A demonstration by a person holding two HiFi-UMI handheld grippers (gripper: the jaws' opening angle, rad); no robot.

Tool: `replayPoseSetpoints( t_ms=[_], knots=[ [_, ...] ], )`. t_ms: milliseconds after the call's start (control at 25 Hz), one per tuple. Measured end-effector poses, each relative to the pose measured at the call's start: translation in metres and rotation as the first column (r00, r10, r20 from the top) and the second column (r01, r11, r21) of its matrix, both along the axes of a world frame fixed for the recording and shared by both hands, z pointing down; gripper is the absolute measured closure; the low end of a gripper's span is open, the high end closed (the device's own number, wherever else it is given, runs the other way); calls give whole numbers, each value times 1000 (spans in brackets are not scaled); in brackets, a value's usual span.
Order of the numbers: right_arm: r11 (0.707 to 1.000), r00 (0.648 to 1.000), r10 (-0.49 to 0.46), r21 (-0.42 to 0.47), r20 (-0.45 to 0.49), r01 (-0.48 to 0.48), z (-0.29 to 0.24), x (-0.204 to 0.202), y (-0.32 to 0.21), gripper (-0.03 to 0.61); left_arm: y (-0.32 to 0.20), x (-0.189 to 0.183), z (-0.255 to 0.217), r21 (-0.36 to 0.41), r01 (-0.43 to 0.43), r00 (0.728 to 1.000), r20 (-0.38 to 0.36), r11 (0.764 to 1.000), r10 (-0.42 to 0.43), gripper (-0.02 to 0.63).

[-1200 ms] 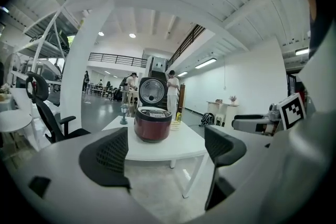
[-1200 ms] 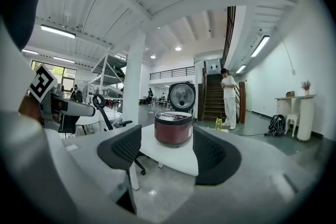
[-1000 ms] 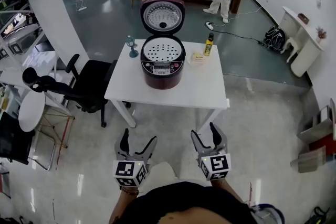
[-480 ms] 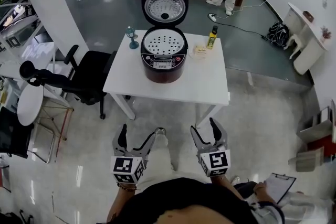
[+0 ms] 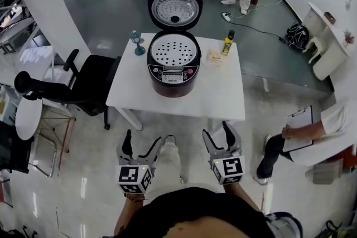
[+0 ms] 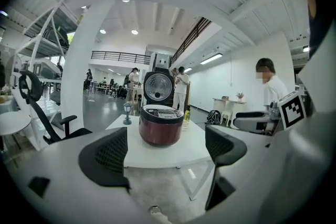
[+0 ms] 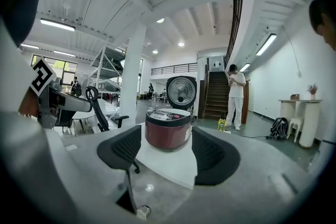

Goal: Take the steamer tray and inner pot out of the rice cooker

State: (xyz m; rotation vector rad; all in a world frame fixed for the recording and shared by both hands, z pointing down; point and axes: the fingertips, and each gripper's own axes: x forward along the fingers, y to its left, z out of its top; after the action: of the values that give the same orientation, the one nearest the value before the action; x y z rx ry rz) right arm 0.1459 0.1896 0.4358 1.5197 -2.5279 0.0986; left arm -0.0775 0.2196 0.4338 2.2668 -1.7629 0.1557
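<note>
Two grippers held low by person's body, well apart from white square table point(image 5: 220, 100). Jaws of left gripper point(image 5: 141, 146) wide, nothing between. Jaws of right gripper point(image 5: 218, 141) wide too, nothing between. Dark red round rice cooker point(image 5: 173, 78) sits mid table, lid point(image 5: 174, 8) up. White steamer tray with holes point(image 5: 173, 50) rests in cooker top. Inner pot hidden under tray. Small yellow bottle point(image 5: 227, 43) stands near cooker's right.
</note>
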Motion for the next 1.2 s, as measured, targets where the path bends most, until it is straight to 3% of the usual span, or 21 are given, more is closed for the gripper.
replayPoseSetpoints(
  t_ms=[160, 440, 1200],
  knots=[
    [1000, 1000, 14, 0, 7, -14, 0, -2, -32, 287, -35, -14, -4, 22, 31, 999, -23, 999, -30, 173],
    [998, 998, 57, -13, 25, -57, -7, -9, -104, 287, -113, -28, -16, 36, 13, 1000, -28, 999, -12, 173],
    [990, 991, 136, -29, 4, -136, -21, -36, -281, 287, -299, -62, -14, -37, -64, 998, 26, 997, 65, 173]
  ],
)
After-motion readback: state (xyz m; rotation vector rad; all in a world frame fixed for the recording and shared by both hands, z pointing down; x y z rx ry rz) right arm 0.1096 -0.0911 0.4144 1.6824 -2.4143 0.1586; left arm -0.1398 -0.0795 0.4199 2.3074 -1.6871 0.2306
